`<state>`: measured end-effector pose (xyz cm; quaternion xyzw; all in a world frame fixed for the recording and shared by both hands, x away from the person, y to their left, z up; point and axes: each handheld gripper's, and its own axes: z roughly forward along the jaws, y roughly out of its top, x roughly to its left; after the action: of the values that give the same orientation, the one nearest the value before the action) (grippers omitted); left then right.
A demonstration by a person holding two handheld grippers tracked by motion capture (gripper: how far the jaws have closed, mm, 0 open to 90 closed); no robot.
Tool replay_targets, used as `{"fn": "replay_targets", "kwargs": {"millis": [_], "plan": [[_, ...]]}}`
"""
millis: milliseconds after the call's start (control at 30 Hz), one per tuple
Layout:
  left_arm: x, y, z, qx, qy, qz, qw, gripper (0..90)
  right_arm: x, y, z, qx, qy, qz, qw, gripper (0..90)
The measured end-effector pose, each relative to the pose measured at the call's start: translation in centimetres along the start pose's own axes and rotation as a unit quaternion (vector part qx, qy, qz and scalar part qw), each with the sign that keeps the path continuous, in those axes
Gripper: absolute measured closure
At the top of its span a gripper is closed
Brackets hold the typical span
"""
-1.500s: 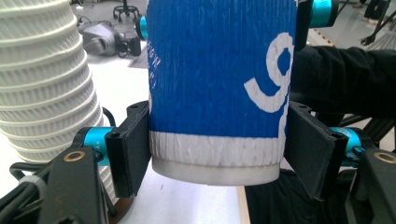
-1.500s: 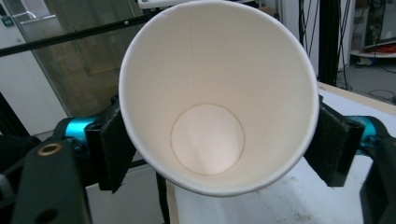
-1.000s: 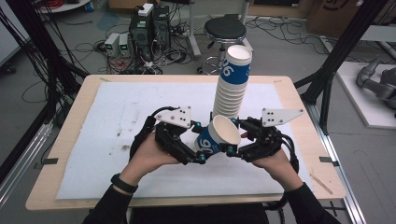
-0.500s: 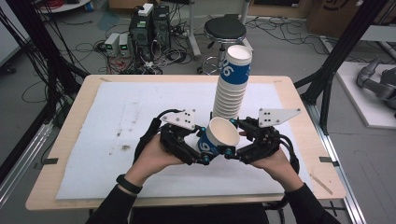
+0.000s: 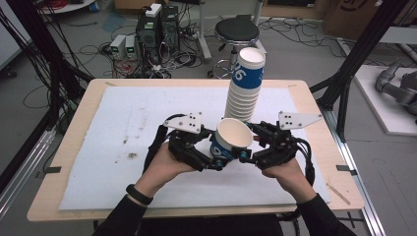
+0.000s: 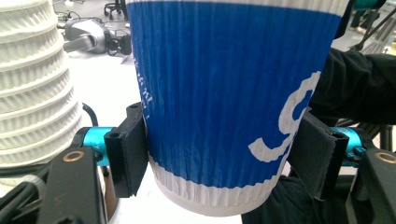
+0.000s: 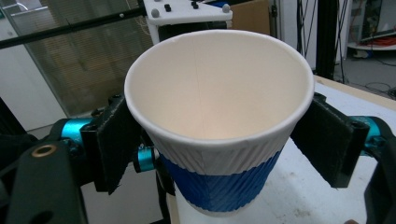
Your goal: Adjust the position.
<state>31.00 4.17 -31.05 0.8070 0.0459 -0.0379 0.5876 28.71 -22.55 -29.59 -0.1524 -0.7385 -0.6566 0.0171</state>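
The left gripper (image 5: 212, 158) is clamped on the cup (image 5: 231, 142) near the stack (image 5: 244, 83). The right gripper (image 5: 248, 147) has just been opening around the cup's rim and should back away next.

A tall stack of cups (image 5: 244, 86) stood on the desk (image 5: 314, 105) just beyond the grippers; a round stool (image 5: 237, 33) and computer boxes (image 5: 156, 27) sat on the floor farther off.

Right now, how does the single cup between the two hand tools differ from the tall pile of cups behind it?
The single cup is tipped, mouth toward the camera; the stack of cups stands upright on the table. The single cup is off the table, pinched low down by the left gripper, with the right gripper at its rim; the stack is untouched. The single cup is far shorter than the stack. Both are ribbed, blue and white.
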Motion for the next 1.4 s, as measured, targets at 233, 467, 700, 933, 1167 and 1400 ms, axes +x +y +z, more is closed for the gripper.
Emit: {"fn": "replay_targets", "kwargs": {"millis": [233,467,700,933,1167,1400], "plan": [[0.0,-0.2,0.2,-0.002,-0.002,-0.001,1.0,29.0,0.1,-0.1,0.0,-0.002,-0.004,-0.007,1.0,20.5],[-0.1,-0.1,0.2,0.008,0.002,0.003,1.0,25.7,0.2,-0.1,0.1,0.008,-0.003,-0.02,0.9998,22.5],[-0.5,0.3,0.3,-0.003,0.016,0.005,0.9999,20.8,0.1,-0.1,0.4,0.014,-0.005,-0.016,0.9998,22.8],[-0.5,0.3,0.3,-0.004,0.013,0.002,0.9999,24.8,0.4,-0.1,0.9,0.035,-0.013,-0.024,0.999,23.0],[-0.4,0.2,0.5,-0.008,0.012,-0.003,0.9999,25.8,0.4,-0.1,1.0,0.04,-0.017,-0.022,0.9988,21.6],[-0.3,0.0,0.5,-0.04,0.001,-0.01,0.9992,26.3,0.3,-0.1,0.8,0.012,-0.003,-0.006,0.9999,19.2]]}}
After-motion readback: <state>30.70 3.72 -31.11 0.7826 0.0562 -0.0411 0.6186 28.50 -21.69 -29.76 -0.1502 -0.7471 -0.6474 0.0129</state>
